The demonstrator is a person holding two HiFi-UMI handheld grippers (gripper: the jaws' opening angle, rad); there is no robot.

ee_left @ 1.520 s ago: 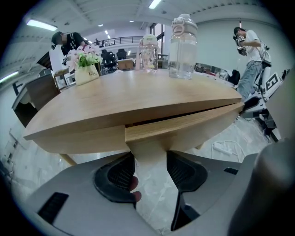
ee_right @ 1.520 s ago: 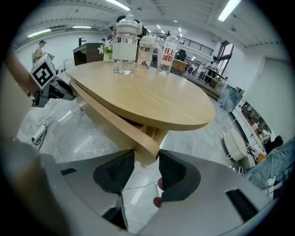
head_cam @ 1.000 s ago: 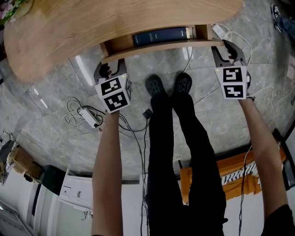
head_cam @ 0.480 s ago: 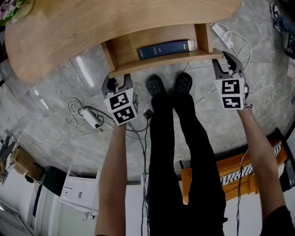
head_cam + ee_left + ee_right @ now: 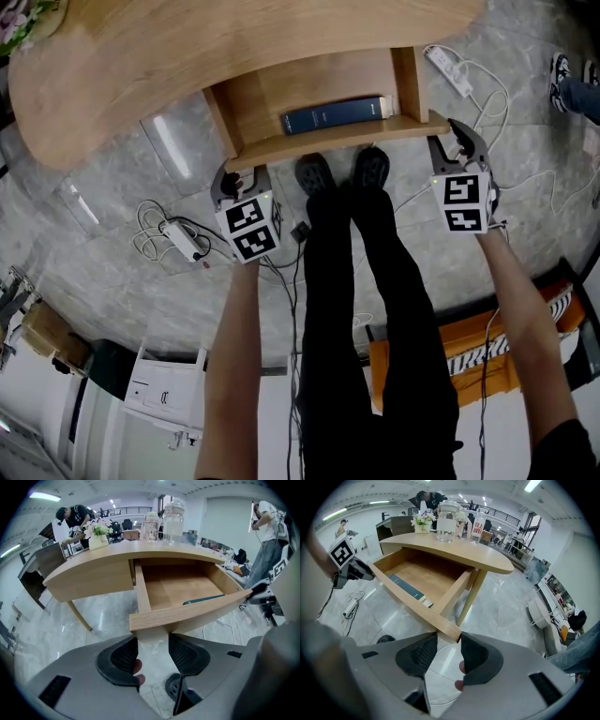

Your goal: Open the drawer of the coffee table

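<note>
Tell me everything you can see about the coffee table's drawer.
The drawer is a shallow box of light wood with a plain front board and no visible handle. It is pulled well out from under the curved top of the coffee table and sits level. Inside, a dark blue book lies flat along the front board; the rest of the bottom is bare. The left gripper is clamped on the front board's left corner, and the right gripper on its right corner.

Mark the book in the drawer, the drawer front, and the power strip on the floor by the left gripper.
book (image 5: 333, 113): head view, middle of its dark cover.
drawer front (image 5: 187, 614): left gripper view, middle of the panel.
power strip (image 5: 179, 239): head view, its white body.
</note>
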